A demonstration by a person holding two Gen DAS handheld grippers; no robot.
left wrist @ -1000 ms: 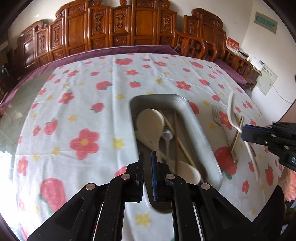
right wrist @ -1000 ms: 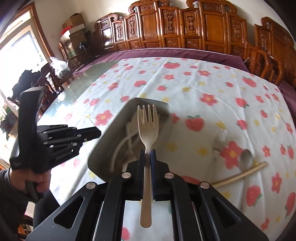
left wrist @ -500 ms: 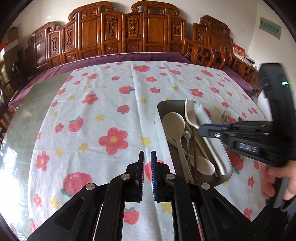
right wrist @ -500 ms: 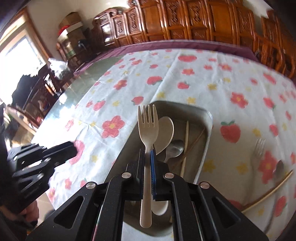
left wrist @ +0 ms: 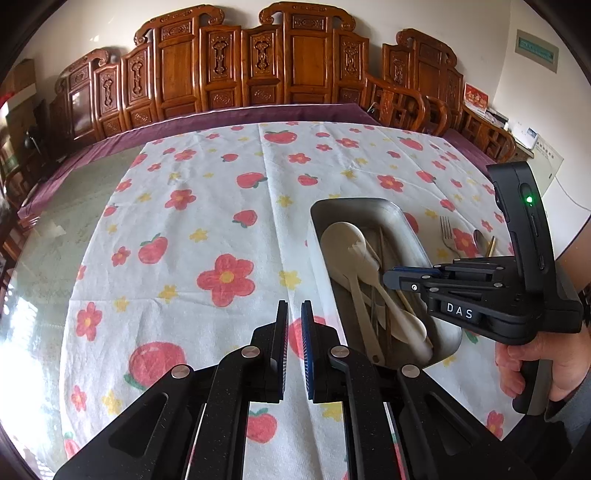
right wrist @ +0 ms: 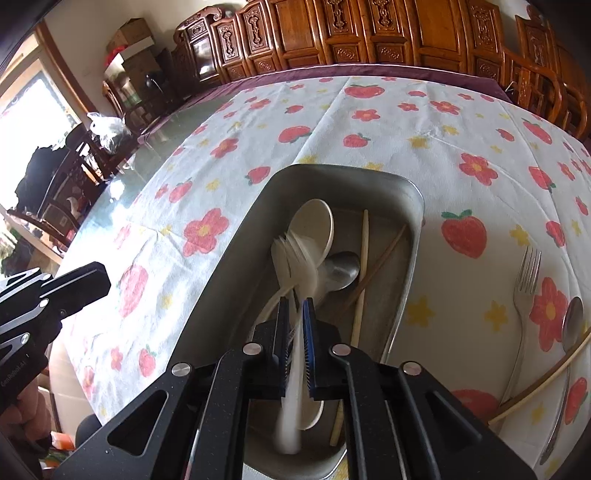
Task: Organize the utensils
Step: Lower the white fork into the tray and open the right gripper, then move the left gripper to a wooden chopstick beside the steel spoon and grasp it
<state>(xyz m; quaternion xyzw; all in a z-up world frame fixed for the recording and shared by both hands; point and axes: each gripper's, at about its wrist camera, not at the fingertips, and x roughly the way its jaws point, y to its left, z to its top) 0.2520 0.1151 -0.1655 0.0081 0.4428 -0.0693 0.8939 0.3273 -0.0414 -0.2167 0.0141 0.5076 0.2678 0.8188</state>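
Metal fork [right wrist: 526, 295] & spoon [right wrist: 570, 325] on cloth [right wrist: 388, 122] beside tray [right wrist: 415, 229]

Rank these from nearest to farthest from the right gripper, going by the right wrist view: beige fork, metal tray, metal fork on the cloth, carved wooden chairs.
1. Beige fork, blurred, between the right gripper's fingers.
2. Metal tray, directly beneath.
3. Metal fork, on the cloth to the right.
4. Carved wooden chairs, along the table's far side.
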